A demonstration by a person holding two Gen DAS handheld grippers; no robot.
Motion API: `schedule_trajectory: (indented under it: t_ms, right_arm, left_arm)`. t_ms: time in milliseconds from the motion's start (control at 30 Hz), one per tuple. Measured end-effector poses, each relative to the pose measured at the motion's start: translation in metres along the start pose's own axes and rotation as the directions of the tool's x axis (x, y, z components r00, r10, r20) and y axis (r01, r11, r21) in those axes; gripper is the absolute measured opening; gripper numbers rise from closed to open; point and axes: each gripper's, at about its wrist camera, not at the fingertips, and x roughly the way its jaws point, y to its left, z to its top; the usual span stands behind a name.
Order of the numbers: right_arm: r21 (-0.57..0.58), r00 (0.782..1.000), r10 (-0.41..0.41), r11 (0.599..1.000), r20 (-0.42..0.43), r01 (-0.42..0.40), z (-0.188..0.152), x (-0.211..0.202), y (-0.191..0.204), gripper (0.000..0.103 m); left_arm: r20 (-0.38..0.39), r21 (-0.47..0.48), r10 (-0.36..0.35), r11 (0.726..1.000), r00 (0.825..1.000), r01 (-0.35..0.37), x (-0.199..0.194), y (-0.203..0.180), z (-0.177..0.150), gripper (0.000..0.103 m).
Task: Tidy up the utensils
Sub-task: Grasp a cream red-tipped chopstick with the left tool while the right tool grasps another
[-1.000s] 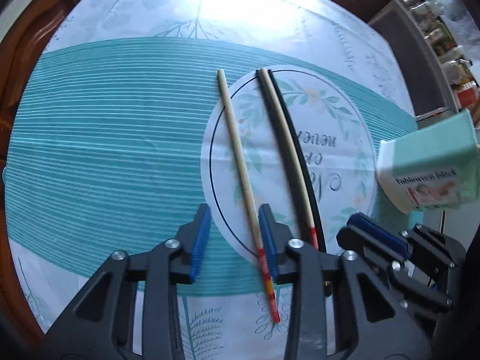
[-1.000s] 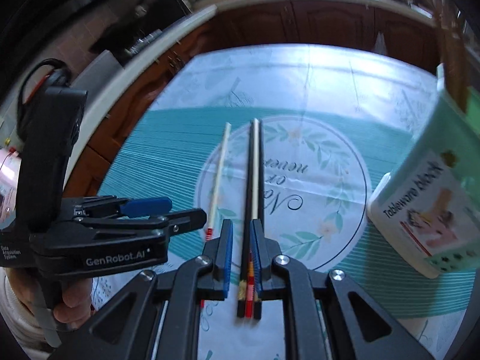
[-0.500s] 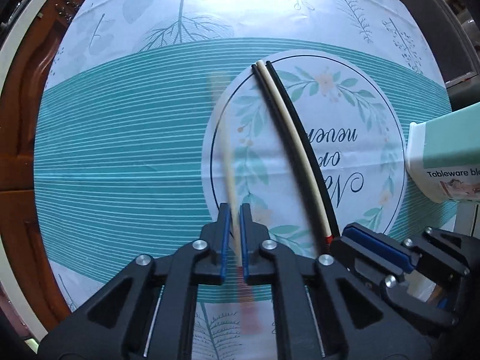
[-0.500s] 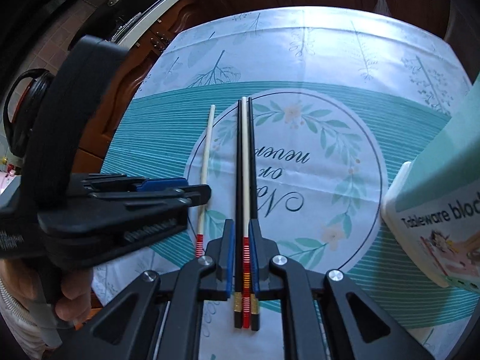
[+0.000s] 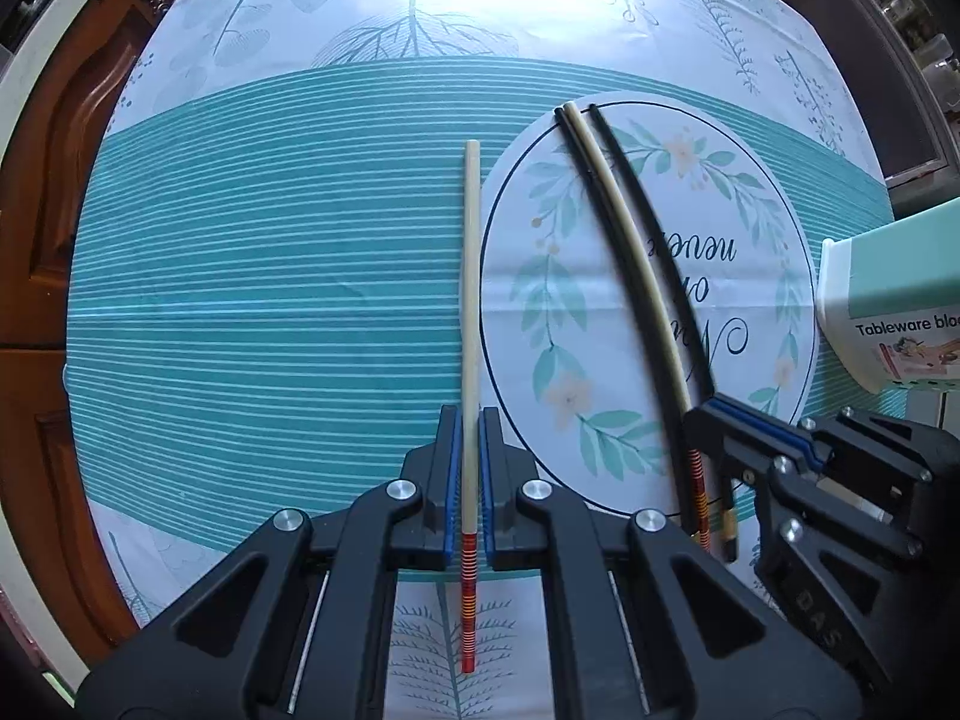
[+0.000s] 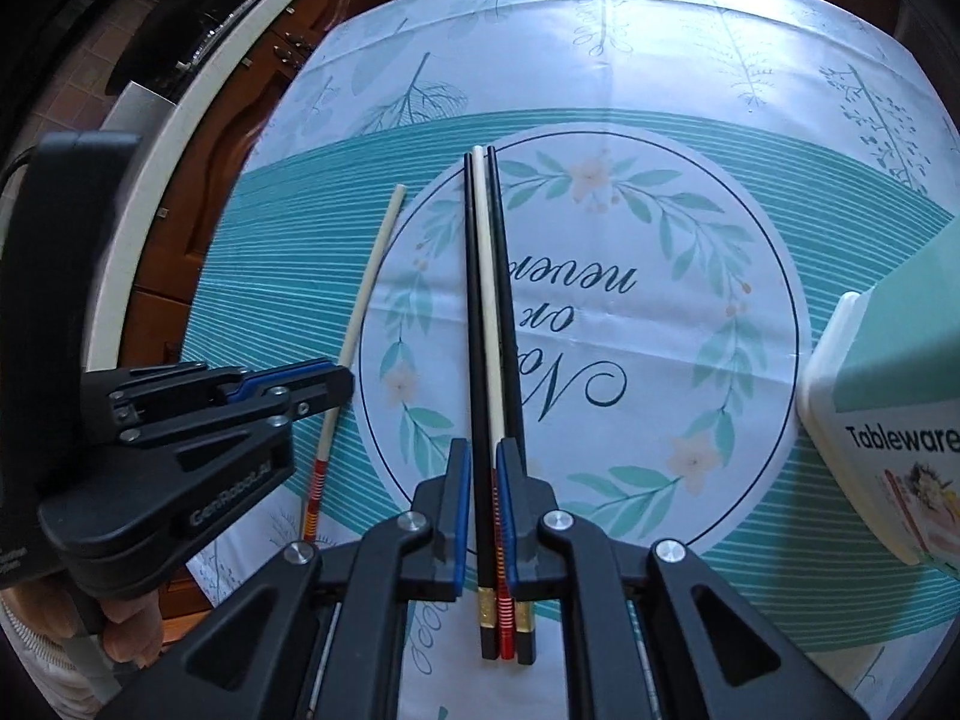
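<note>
left hand-held gripper point(image 5: 471, 468) pointing straight down, clamping cream chopstick point(image 5: 471, 300)

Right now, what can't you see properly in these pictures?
- Box label: both views cut it at the right edge, so it reads only "Tableware".
- Three bundled chopsticks: in the right wrist view the right gripper covers part of them.
- Single pale chopstick: in the right wrist view the left gripper hides its middle.
- Person's hand: only fingertips show, bottom left.
</note>
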Motion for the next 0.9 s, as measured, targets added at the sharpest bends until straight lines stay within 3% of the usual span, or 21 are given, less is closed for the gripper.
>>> schedule_trajectory:
  t_ms: [333, 500, 733, 900]
  right_arm:
    - [-0.026, 0.992, -0.124, 0.992, -0.017, 0.124, 0.007, 0.008, 0.006, 0.005]
    - [-0.047, 0.987, -0.156, 0.987, -0.034, 0.155, 0.017, 0.013, 0.013, 0.005]
    - [-0.138, 0.970, -0.239, 0.963, -0.048, 0.231, 0.031, 0.022, 0.033, 0.005]
    - [-0.169, 0.965, -0.251, 0.957, -0.073, 0.236, 0.031, 0.025, 0.038, 0.006]
  left_arm:
    - [-0.017, -0.005, -0.032, 0.999, 0.999, 0.031, -0.001, 0.004, 0.000, 0.004]
    - [-0.038, -0.029, -0.069, 0.997, 0.997, 0.068, -0.005, 0.041, 0.003, 0.004]
    - [-0.046, -0.046, -0.087, 0.995, 0.995, 0.085, -0.004, 0.059, 0.006, 0.004]
    - [-0.058, -0.052, -0.092, 0.995, 0.994, 0.089, -0.005, 0.064, 0.004, 0.004]
